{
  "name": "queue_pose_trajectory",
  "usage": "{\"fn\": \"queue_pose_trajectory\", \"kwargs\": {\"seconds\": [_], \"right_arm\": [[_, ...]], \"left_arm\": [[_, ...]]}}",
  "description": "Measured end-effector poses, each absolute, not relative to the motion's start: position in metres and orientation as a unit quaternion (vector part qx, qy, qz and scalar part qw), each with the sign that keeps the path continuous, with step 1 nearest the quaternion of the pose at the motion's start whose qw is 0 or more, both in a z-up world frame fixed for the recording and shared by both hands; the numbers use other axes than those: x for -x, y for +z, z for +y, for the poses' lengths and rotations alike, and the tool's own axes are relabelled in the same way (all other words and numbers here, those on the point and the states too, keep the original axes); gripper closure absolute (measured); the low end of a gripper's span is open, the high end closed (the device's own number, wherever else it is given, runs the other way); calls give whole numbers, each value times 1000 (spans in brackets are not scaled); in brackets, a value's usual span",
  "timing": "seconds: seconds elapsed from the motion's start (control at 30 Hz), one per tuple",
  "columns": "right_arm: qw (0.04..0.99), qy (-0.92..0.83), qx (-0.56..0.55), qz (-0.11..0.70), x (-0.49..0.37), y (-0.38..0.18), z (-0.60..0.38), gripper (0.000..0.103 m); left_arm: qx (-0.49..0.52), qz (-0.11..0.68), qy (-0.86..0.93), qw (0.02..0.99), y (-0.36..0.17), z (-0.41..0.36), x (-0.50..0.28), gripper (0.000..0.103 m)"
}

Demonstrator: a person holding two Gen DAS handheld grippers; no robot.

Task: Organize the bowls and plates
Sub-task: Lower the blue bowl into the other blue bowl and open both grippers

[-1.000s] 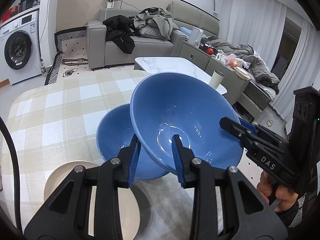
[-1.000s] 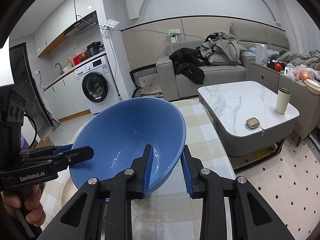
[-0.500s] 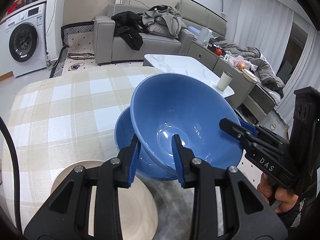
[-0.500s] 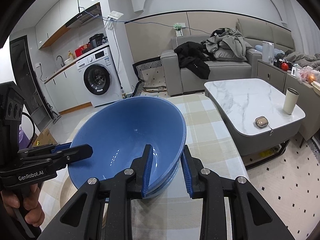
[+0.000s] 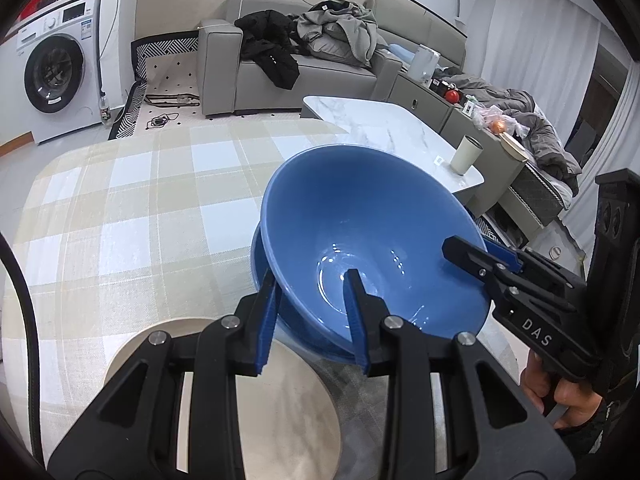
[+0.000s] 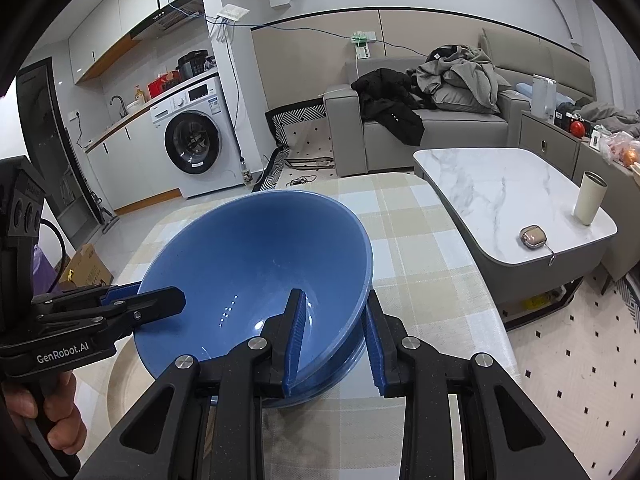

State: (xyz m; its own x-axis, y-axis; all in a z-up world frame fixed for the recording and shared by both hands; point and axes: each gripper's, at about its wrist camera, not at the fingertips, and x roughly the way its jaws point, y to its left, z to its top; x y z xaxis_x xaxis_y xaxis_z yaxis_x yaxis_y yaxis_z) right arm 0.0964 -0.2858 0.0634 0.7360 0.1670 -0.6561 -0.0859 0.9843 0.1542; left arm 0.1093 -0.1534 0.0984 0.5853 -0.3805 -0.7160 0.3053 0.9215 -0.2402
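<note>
A large blue bowl [image 5: 372, 240] [image 6: 248, 264] is tilted and held by its rim from two sides. My left gripper [image 5: 311, 276] is shut on its near rim, one finger inside and one outside. My right gripper [image 6: 334, 294] is shut on the opposite rim in the same way. Each gripper shows in the other's view: the right gripper [image 5: 480, 256], the left gripper [image 6: 168, 296]. A second blue bowl [image 5: 259, 268] [image 6: 348, 364] sits right under the held one, with only its edge showing. A beige plate [image 5: 288, 400] [image 6: 120, 372] lies beside them.
The bowls are over a table with a beige checked cloth [image 5: 140, 208] [image 6: 420, 280]. Beyond its far edge stands a low marble coffee table [image 6: 500, 184] with a cup [image 6: 590, 198]. A grey sofa [image 5: 320, 76] and a washing machine [image 6: 192, 144] stand farther back.
Both grippers have carried the held bowl down and over the second blue bowl, which was plainly visible to the left before and is now almost covered.
</note>
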Motion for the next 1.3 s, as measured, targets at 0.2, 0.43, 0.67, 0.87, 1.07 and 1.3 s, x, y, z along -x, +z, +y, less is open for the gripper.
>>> {"fn": "queue_pose_trajectory", "kwargs": {"seconds": [0.2, 0.43, 0.67, 0.87, 1.07, 1.3], "right_arm": [[929, 62, -50, 362, -100, 56, -283, 73], [927, 58, -40, 369, -102, 49, -277, 73], [926, 52, -26, 373, -104, 42, -270, 73], [926, 44, -10, 376, -105, 36, -267, 73], [926, 44, -8, 374, -105, 34, -266, 73], [927, 42, -3, 374, -105, 35, -263, 73]], "left_arm": [[36, 418, -186, 888, 86, -156, -117, 74], [25, 421, -175, 890, 75, -159, -121, 74], [14, 422, -165, 891, 67, -161, -123, 74], [9, 425, -163, 891, 63, -163, -126, 74], [4, 423, -160, 892, 61, -164, -129, 74], [3, 423, -159, 892, 61, -164, -129, 74]]}}
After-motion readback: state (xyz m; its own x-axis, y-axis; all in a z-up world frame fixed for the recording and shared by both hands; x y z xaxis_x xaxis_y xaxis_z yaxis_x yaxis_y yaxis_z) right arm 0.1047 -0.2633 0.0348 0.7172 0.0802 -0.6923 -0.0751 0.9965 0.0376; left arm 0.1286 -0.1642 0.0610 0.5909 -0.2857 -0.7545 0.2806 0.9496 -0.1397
